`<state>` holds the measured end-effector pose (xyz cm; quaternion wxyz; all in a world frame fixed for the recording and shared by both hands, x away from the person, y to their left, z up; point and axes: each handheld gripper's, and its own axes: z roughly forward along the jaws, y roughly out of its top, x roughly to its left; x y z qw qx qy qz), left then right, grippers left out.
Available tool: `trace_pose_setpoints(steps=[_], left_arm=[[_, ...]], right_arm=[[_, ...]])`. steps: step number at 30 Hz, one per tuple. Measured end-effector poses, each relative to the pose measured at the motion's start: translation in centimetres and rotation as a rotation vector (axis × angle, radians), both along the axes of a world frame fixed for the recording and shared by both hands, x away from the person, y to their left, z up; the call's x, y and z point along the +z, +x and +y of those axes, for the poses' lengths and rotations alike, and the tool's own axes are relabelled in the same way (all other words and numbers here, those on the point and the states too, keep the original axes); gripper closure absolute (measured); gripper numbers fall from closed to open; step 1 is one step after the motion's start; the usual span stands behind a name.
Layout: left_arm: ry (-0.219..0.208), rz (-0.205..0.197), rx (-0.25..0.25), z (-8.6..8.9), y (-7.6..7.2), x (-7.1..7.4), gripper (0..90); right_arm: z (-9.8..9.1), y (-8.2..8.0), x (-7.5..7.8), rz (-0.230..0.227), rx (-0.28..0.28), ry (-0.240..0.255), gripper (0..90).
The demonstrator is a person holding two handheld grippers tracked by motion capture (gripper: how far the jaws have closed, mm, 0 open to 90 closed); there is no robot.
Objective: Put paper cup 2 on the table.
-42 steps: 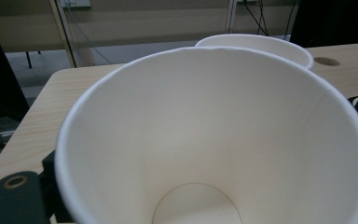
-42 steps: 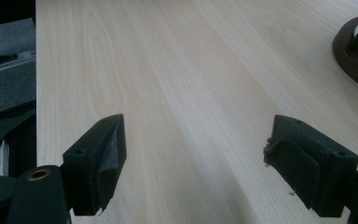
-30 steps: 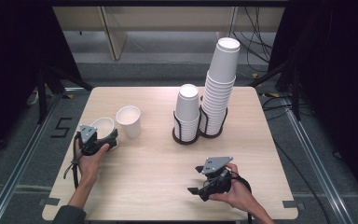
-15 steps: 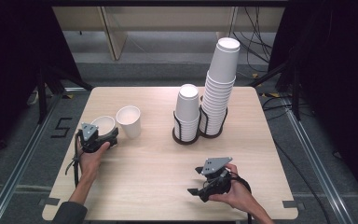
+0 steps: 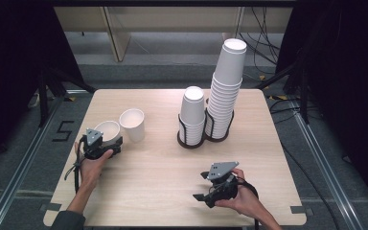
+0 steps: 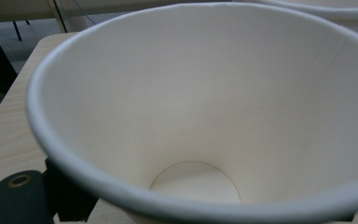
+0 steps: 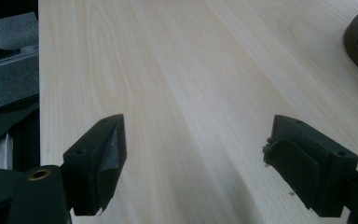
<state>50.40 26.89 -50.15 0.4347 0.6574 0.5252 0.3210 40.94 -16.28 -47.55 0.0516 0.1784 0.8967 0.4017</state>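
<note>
Left gripper (image 5: 106, 143) at the paper cup (image 5: 106, 130) near the table's (image 5: 163, 177) left edge.

Its jaws have just been closing with this empty cup's wall between them; I judge they are grasping it, probably to lift it. A second empty cup (image 5: 132, 123) stands just beside it. Two cup stacks (image 5: 227, 81) sit upside down in a black holder (image 5: 191, 140), kept ready. The right gripper (image 5: 210, 189) rests released over bare wood, waiting.
</note>
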Motion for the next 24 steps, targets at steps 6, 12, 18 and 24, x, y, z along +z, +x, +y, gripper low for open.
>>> trace_pose_setpoints(steps=[6,12,18,24], left_arm=[[-0.008,0.054,0.002,0.0,-0.2,-0.4,14.2],[-0.065,0.090,-0.014,0.6,-1.0,0.0,14.3],[-0.057,0.090,-0.052,0.7,-2.6,0.5,14.2],[-0.053,0.099,-0.039,0.9,-4.3,0.9,14.3]], right_arm=[[-0.1,0.0,0.0,0.005,-0.005,0.001,20.5],[-0.1,-0.1,0.1,0.003,-0.008,0.002,20.5],[-0.2,-0.2,0.1,0.008,-0.004,0.011,20.5],[-0.3,-0.2,0.2,0.009,-0.012,0.009,20.5]])
